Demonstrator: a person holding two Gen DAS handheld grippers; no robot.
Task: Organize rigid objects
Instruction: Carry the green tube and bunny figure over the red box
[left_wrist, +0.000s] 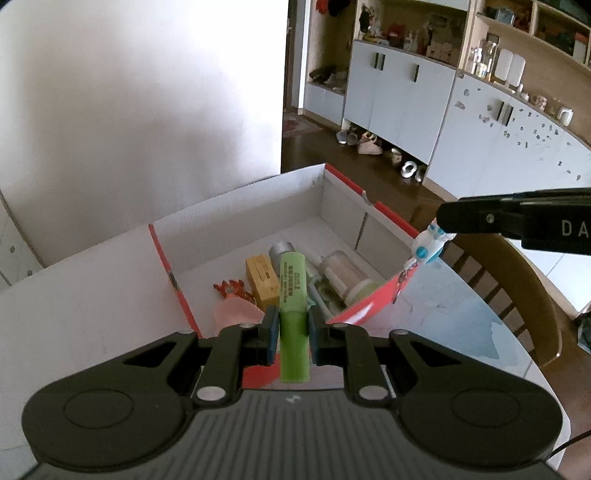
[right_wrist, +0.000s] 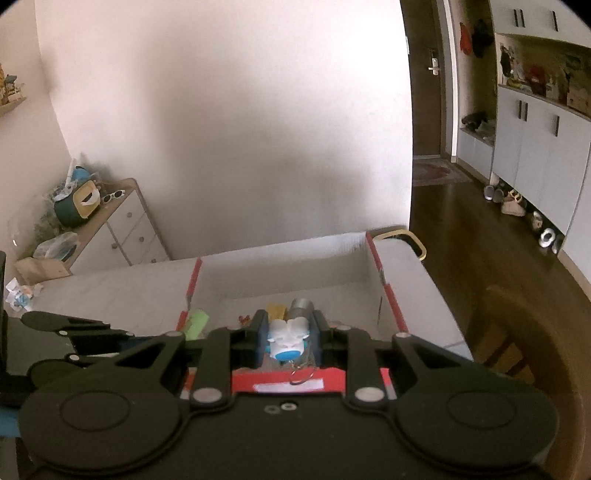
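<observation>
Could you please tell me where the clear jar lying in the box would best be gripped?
Probably across the clear jar's round middle, coming from above, claw fingers astride its width: it lies on its side against the box wall, beside other items, leaving its top free.

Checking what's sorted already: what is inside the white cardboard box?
Inside the box: a yellow block, silver-capped cylinder, clear jar, orange toy. The held highlighter covers more.

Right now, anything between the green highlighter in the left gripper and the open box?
Nothing visible. The left gripper is shut on the green highlighter, above the near wall of the open box. The box top is uncovered; below lie a yellow block and a clear jar, with bare floor behind.
</observation>
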